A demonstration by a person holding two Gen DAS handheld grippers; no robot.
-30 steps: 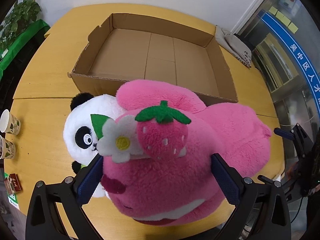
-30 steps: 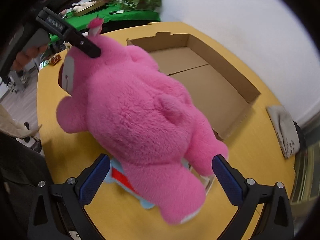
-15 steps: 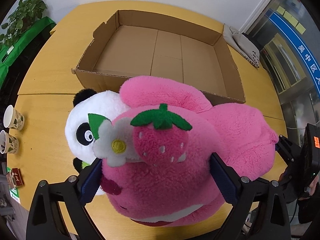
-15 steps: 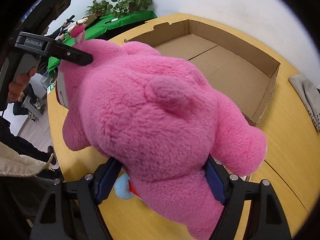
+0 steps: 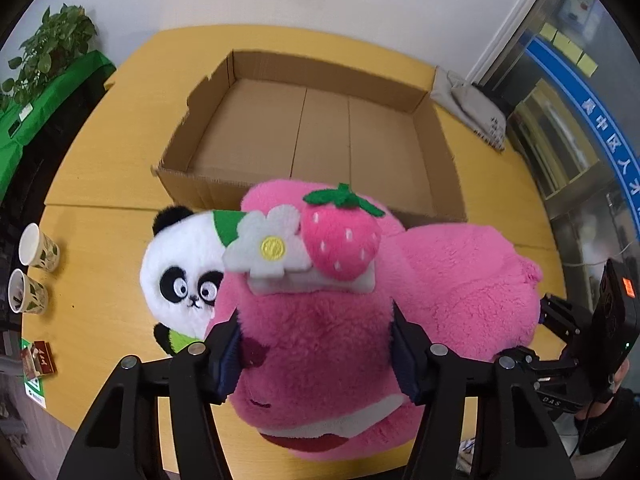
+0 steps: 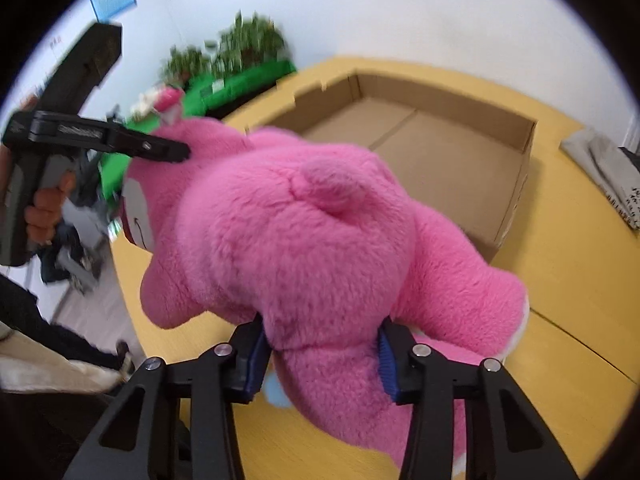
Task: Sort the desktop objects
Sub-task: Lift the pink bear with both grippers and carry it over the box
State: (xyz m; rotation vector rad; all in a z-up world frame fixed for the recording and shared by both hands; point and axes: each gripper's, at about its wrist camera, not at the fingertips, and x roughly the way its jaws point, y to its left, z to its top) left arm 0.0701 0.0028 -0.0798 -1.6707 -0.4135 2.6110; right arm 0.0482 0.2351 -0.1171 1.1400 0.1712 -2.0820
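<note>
I see the round yellow wooden counter (image 5: pixel 100 168) carrying a shallow cardboard box (image 5: pixel 320 136). In front of the box, the fluffy pink plush bear (image 5: pixel 460 288) is gripped at both ends. My left gripper (image 5: pixel 314 354) presses its fingers into the soft head; my right gripper (image 6: pixel 322 360) squeezes the lower body. A small white panda toy (image 5: pixel 180 268) touches the bear.

Bear (image 5: pixel 320 344) lies before the box (image 5: pixel 320 136), panda (image 5: pixel 180 272) at its left.
</note>
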